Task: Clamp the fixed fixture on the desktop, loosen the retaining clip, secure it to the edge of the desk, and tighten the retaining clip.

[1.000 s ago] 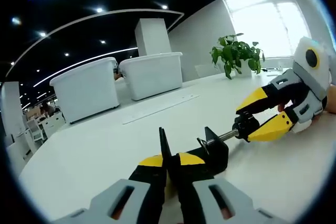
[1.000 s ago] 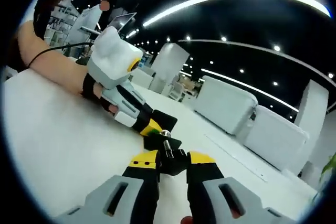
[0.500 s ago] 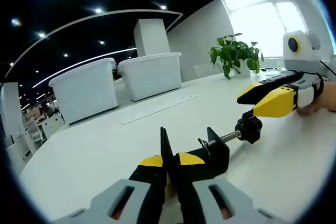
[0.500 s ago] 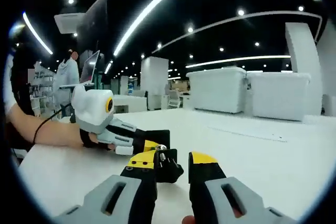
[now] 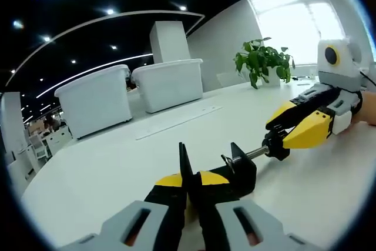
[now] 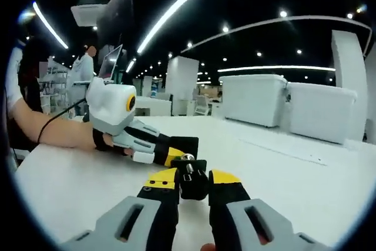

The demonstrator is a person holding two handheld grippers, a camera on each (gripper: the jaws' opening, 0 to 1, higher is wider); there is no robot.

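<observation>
A wide white desk in a large office with a dark ceiling and strip lights. A small black clamp fixture sits on the desktop, well in from any edge, with a threaded screw rod running out of it to a black round knob. In the left gripper view, the left gripper has its yellow-tipped jaws pressed together on the upright black plate at one end of the fixture, holding it steady. From the right side of that view the right gripper reaches in, its yellow jaws set on either side of the knob and closed around it. The right gripper view looks back the other way: the right gripper has the black knob caught between its tips, with the left gripper and a person's forearm beyond, gripping the far end of the fixture. Behind the desk stand two white storage bins and a green potted plant near a bright window. As for progress, the fixture appears clamped and held, and the knob is in hand, so the work looks to be at the loosening stage; whether the screw has opened enough cannot be told. Carrying the fixture to the desk edge, fitting it there and tightening the knob are all left to do.
</observation>
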